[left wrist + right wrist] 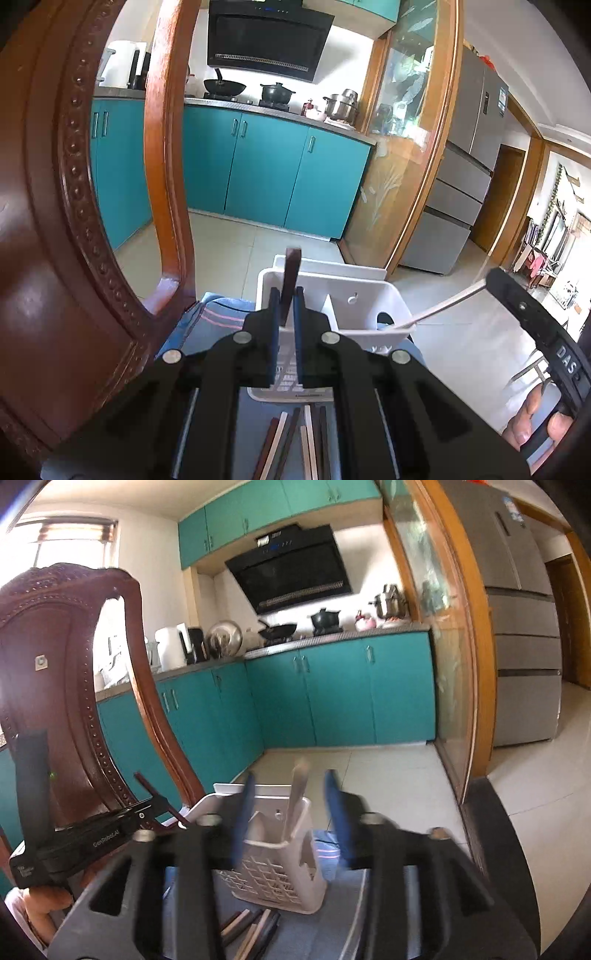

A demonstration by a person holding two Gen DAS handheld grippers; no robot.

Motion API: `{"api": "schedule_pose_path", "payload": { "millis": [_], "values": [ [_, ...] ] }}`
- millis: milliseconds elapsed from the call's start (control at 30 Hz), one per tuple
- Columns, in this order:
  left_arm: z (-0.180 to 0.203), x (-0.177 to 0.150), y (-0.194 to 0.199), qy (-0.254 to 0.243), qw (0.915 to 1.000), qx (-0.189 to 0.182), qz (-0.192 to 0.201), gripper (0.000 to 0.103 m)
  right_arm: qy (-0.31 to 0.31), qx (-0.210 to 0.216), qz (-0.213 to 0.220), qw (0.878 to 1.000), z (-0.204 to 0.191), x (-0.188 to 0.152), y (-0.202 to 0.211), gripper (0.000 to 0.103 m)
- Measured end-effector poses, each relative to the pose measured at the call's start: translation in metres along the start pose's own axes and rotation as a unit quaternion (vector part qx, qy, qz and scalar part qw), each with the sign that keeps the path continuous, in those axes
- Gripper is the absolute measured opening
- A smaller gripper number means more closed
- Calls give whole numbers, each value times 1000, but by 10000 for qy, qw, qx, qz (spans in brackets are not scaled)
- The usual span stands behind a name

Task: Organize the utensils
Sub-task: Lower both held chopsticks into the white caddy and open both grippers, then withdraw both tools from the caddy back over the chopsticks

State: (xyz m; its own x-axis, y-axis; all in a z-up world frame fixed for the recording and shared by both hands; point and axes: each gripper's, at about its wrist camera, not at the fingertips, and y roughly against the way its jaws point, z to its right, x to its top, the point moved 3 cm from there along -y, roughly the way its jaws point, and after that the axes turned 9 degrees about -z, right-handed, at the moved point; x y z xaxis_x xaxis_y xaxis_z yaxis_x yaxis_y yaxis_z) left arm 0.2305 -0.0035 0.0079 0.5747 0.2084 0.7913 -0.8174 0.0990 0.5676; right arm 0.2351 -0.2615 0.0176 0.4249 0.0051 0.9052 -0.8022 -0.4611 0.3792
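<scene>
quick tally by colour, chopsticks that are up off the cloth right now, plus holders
dark chopstick: 1, gripped in the left claw
light chopstick: 1, standing in the holder
white holder: 1
total: 3
</scene>
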Motion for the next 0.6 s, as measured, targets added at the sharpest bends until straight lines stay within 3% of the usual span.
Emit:
{"api": "schedule_pose_path", "payload": {
  "millis": [167,267,333,400,467,533,600],
  "values": [
    [-11,-22,38,143,9982,-95,581,12,-30,40,495,9988,10,-20,40,45],
    [-19,-39,60,149,9957,159,897,16,-92,113,780,9969,9,-34,59,45],
    [-23,-49,66,166,9956,233,889,24,-19,91,762,9970,1,-42,60,45],
    [-28,-60,66,131,9960,421,774,31,164,44,444,9989,-9,-50,47,45],
    [-35,-69,58,102,9954,762,573,32,411,-47,-331,9986,-23,-64,14,45],
    [-46,-73,43,210,9946,1006,172,32,593,-147,-1214,9907,-34,-82,-22,46],
    [-55,-77,34,351,9946,970,-129,32,510,-157,-1936,9796,-39,-102,-52,46]
  ]
}}
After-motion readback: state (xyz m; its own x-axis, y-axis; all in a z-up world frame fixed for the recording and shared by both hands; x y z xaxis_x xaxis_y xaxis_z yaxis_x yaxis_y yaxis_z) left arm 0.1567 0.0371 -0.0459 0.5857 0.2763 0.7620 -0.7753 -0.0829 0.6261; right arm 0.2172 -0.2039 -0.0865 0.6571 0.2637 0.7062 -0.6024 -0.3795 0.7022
